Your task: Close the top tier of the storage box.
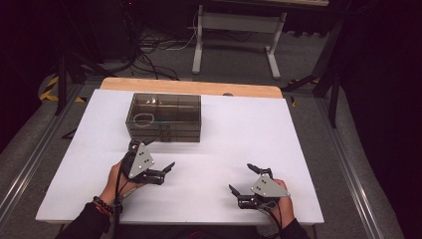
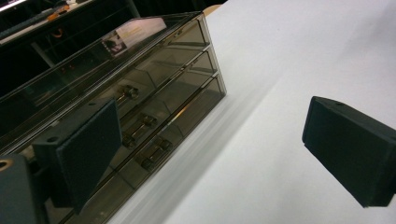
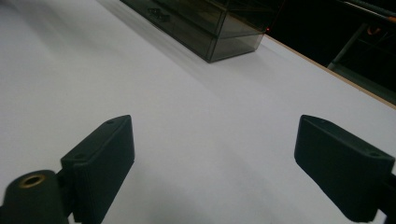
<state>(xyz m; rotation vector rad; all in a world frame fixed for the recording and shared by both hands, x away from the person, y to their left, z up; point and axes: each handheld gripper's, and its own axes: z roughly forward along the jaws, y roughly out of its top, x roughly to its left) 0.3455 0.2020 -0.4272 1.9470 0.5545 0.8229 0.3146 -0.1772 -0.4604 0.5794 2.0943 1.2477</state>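
**Desk:** Where is the drawer box from your grippers?

**Me:** On my high view the smoked drawer box (image 1: 165, 117) sits on the white bench (image 1: 239, 134), just ahead of my left hand-held gripper (image 1: 158, 160) and near it, not touching. That gripper's jaws stand wide apart with nothing between them. Through the left gripper view the box (image 2: 140, 93) lies ahead and off to the left-hand jaw's side, its three stacked drawer fronts facing me at a slant, each with a small handle (image 2: 140, 128).

**Desk:** And the right one?

**Me:** My right hand-held gripper (image 1: 244, 179) hangs over bare bench, well apart from the box, which lies ahead of it and off toward my left hand. Its jaws are also spread, empty. In the right gripper view I get one corner of the box (image 3: 219, 32) far ahead, beyond the gap between the jaws.

**Desk:** Anything you can't read?

**Me:** The left-hand jaw covers part of the lower drawers in the left gripper view, and the box runs off the frame's left edge. From above I see a pale looped thing (image 1: 144, 118) inside the top level, but I can't tell what it is through the tinted lid. The drawers' other contents are too dark to make out.
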